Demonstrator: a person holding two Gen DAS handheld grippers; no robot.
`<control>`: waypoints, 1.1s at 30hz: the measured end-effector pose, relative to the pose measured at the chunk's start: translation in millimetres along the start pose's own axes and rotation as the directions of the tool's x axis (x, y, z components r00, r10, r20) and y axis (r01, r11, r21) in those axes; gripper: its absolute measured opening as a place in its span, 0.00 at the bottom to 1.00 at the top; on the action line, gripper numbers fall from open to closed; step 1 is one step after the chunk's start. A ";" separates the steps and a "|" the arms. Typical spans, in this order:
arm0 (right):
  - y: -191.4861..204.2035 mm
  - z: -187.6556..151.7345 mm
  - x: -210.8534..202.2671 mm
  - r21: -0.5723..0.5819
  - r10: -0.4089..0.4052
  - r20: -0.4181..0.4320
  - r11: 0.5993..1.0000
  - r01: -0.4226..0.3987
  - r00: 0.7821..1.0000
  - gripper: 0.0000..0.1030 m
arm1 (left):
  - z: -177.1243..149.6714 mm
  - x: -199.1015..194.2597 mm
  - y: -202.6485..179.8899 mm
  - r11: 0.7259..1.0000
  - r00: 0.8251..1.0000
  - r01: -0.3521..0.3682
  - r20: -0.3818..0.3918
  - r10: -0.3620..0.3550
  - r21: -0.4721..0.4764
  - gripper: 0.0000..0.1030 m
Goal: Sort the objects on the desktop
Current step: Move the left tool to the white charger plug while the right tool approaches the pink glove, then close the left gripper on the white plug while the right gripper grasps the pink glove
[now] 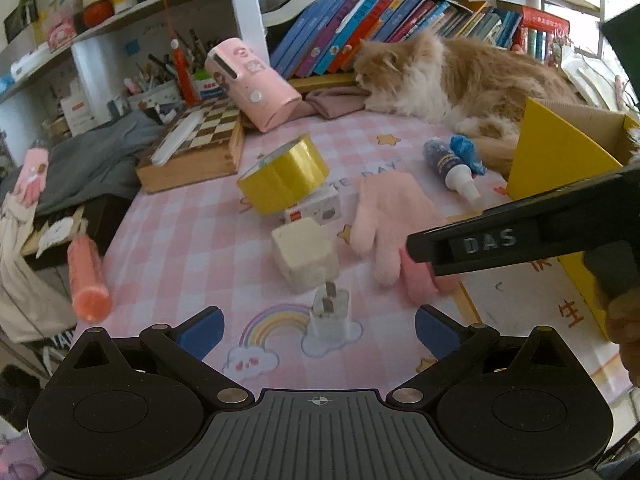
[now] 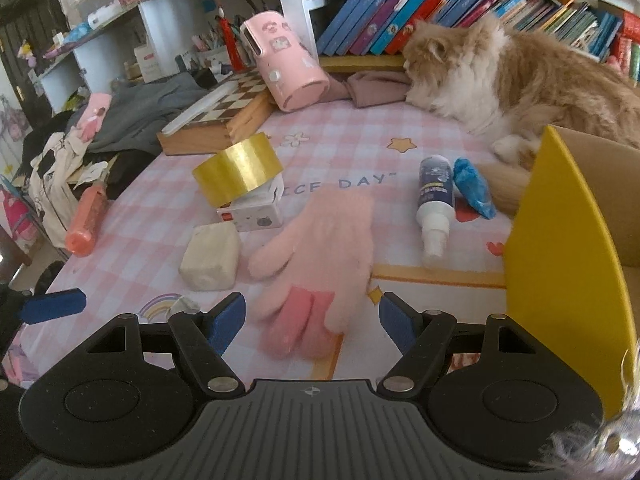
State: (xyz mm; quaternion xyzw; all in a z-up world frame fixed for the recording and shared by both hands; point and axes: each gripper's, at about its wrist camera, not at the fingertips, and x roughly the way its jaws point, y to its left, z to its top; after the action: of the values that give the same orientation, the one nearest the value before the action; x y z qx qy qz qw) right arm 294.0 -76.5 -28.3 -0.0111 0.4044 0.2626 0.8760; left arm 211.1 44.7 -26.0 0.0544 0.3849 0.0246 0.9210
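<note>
Both grippers are open and empty. The right gripper (image 2: 308, 320) frames the pink glove (image 2: 320, 256); it lies at 9 o'clock from the yellow box (image 2: 560, 240). Straddle the fingertips, then close squarely.

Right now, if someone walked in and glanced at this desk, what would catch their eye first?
Probably the fluffy orange and white cat lying at the back of the desk in front of the books. Next, the shiny gold tape roll propped on a small white box mid-desk, and the pink glove lying flat just ahead of the open right gripper. A yellow box stands at the right edge.
</note>
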 end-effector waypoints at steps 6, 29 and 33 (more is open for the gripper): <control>-0.9 17.0 25.1 -0.004 0.002 -0.022 1.000 -0.002 1.000 0.73 | 7.8 18.5 -1.6 1.000 0.999 -0.006 -0.039 0.007 0.022 0.92; 5.2 34.3 82.8 -0.080 -0.065 -0.094 0.995 0.057 0.993 0.82 | 11.2 54.5 -2.4 0.999 0.989 0.049 -0.140 -0.046 0.019 0.25; 6.7 32.9 81.3 -0.114 -0.057 -0.074 0.992 0.049 0.996 0.60 | 12.6 56.1 3.1 0.998 0.988 0.055 -0.145 -0.057 -0.018 0.25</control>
State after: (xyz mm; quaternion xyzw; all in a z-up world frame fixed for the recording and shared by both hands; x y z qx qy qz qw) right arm 357.5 -26.4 -63.0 -0.0813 0.4222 0.2610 0.8643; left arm 259.5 51.6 -56.5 0.0353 0.4522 0.0053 0.8912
